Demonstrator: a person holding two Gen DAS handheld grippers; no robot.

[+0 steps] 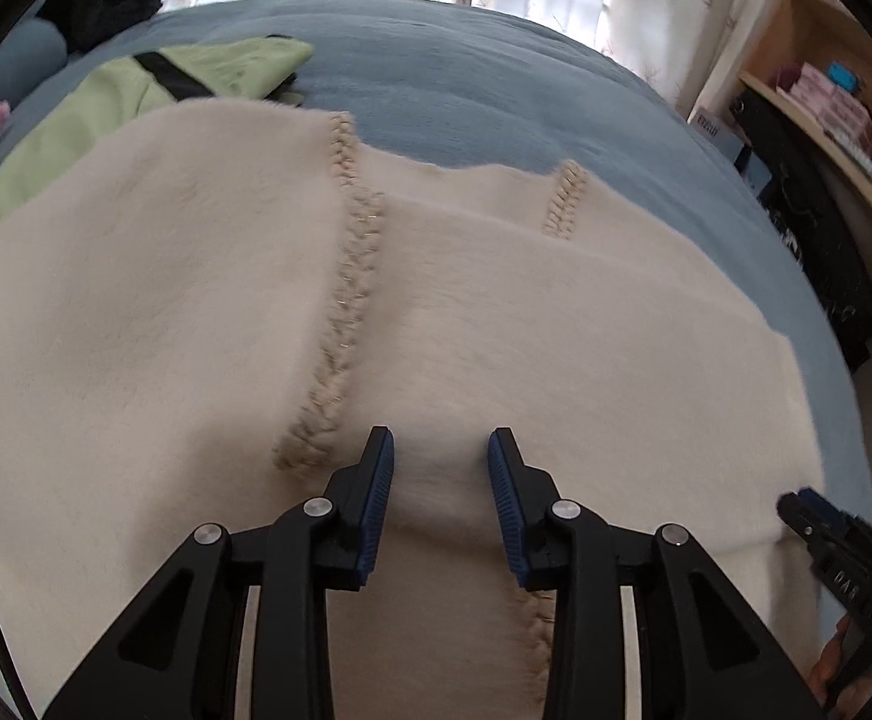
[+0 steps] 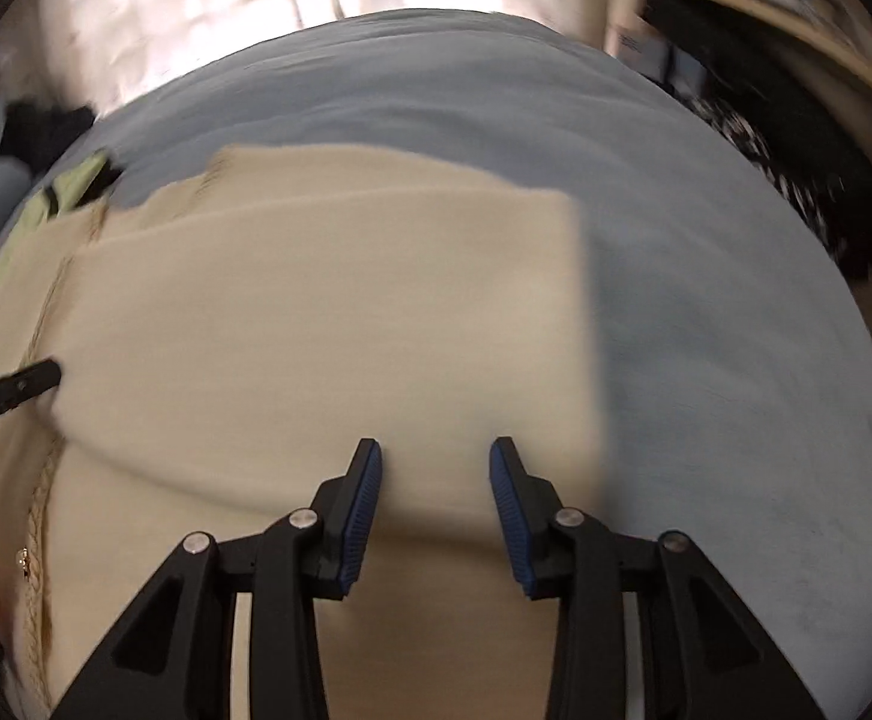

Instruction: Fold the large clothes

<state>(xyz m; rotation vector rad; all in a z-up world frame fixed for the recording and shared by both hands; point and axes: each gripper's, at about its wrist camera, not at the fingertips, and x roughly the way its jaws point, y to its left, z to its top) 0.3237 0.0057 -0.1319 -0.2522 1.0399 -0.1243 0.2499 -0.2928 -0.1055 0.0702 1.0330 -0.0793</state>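
Both tongs hang spread over my cream sweater, nothing pinched. L tongs w/ blue ribbed pads sit just right of a braided beige seam; R tongs over its squared, folded-in panel near the right edge. Sweater's fuzzy, lies flat on a blue bedspread. Green garment w/ black strap beyond. Shelf labels too blurry to read.

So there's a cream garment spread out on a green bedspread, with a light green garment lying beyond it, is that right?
Not quite: the bedspread is blue, not green. The cream garment is spread out on it, and the light green garment does lie beyond it. The left wrist view shows this most clearly.
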